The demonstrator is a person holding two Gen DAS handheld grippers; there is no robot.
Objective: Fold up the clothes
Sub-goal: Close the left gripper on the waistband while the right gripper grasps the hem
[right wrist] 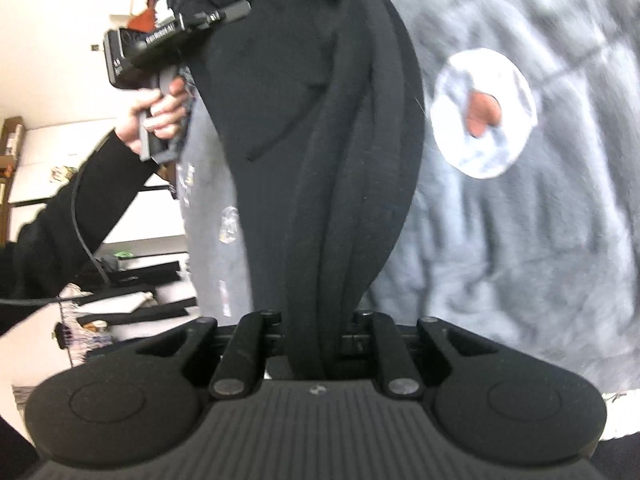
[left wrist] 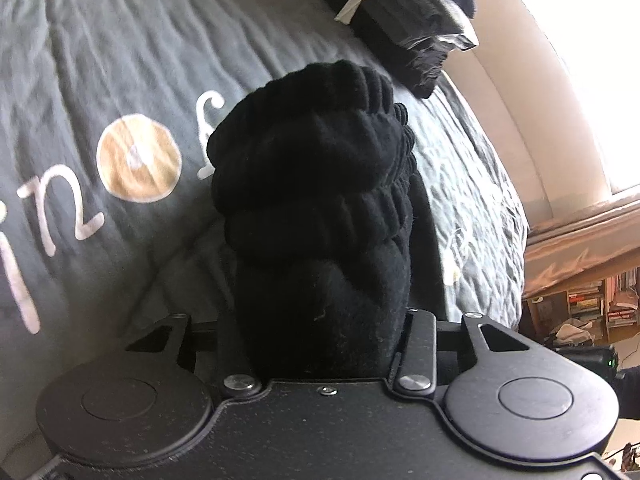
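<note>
A black garment [left wrist: 312, 168] with a ribbed elastic waistband stands bunched up in front of my left gripper [left wrist: 320, 312]. The gripper is shut on a thick wad of it, and the cloth hides the fingers. In the right wrist view the same black garment [right wrist: 320, 120] hangs in long folds that run down between the jaws of my right gripper [right wrist: 316, 320], which is shut on it. At the upper left of that view a person's hand [right wrist: 160, 116] holds the left gripper [right wrist: 236, 10] against the garment's top edge. Both grippers hold the garment above the bed.
A grey quilted bedspread [left wrist: 100, 60] with pale letters and a round print lies under the garment and also fills the right of the right wrist view [right wrist: 520, 240]. A pile of dark clothes [left wrist: 420, 20] lies at the far edge. A bookshelf [left wrist: 592, 304] stands beyond the bed.
</note>
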